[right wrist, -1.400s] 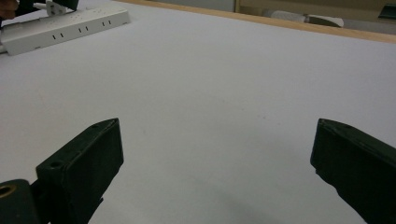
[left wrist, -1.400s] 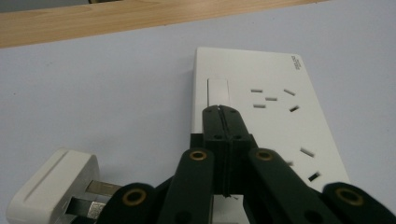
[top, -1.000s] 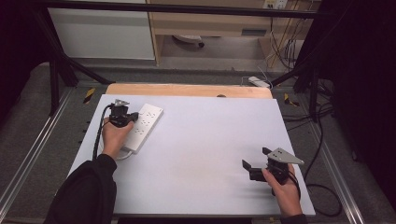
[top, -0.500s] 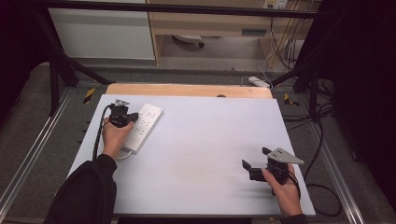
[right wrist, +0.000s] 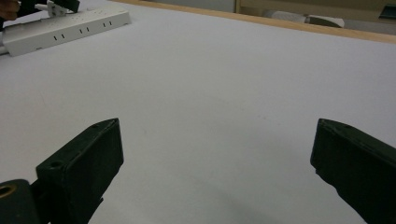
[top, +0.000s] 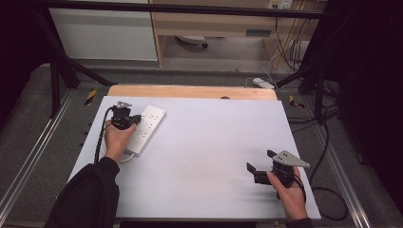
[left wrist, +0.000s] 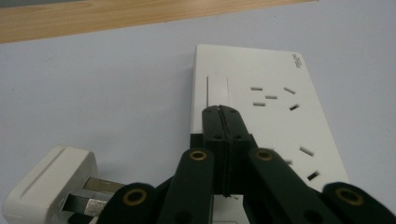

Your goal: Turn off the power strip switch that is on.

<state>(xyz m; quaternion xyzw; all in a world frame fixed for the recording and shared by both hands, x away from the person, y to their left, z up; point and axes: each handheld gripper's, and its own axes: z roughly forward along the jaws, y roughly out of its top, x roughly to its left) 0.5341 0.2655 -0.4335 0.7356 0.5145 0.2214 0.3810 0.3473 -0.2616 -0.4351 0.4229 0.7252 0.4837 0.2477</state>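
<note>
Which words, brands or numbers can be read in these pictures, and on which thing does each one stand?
Small grey print on the far corner of the white power strip: too small and blurred to read.
Label on the wooden shelf behind the table: too blurred to read.
No other text is legible.

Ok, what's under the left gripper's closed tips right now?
The white power strip lies under the left gripper. Its shut jaws point at the rocker switch, with socket slots visible beside them. Whether the tips touch the switch can't be told, and the strip's near end is covered.

grey carpet floor (top: pixel 28 118), wooden cabinet (top: pixel 214 23), white panel (top: pixel 102 31) behind
</note>
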